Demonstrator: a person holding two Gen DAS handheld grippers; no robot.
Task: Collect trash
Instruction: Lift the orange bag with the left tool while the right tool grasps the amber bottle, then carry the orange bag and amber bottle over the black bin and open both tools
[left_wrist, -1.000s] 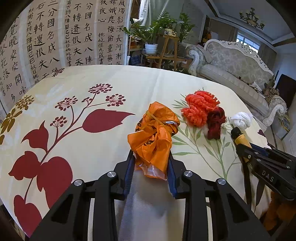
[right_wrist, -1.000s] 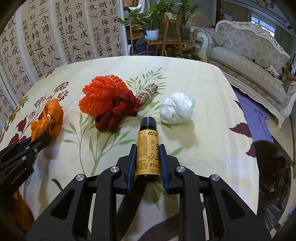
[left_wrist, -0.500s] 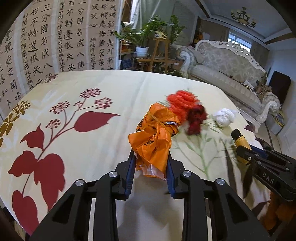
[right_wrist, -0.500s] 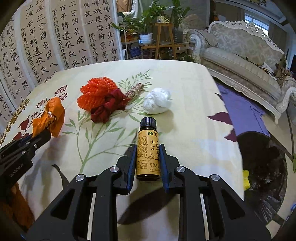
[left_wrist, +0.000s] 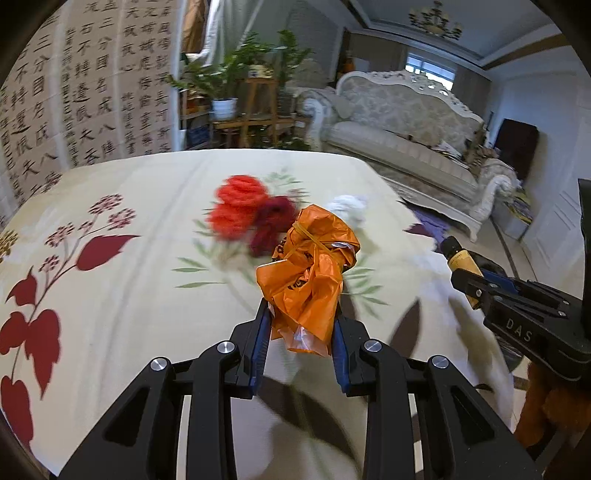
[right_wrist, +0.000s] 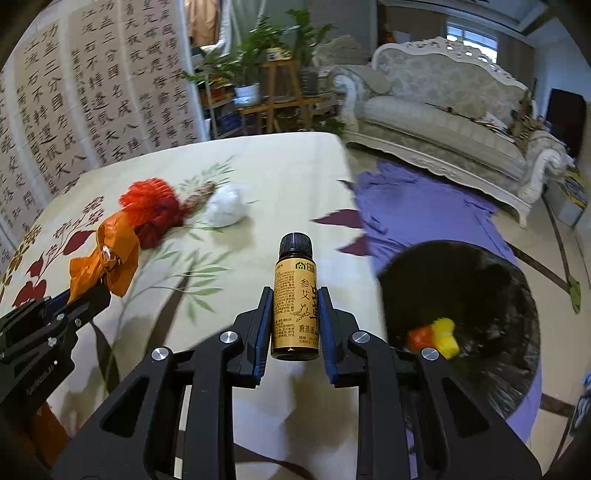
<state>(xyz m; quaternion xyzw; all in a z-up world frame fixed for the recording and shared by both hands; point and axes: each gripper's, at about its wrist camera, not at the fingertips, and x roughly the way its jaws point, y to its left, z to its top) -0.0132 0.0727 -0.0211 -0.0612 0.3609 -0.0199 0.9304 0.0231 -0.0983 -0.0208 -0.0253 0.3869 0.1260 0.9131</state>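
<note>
Now carried toward the black-lined bin (right_wrist: 480, 317): orange bag (left_wrist: 310, 277) and brown bottle (right_wrist: 295, 295), lifted off the floral tablecloth (right_wrist: 258, 177).

both tools are matte black plastic. the left gripper (left_wrist: 300, 325) and right gripper (right_wrist: 295, 321) have blue pads inside the fingers, silver round screws, and cut-out slots; one side reads "das".

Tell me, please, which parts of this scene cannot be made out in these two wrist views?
- Red bundles, left view: motion-blurred, material unclear.
- Bottle, left view: lower part hidden by right gripper.
- Bin, right view: contents mostly dark; near rim behind gripper.
- Orange bag: contents hidden by wrapping; left gripper covers its base.
</note>
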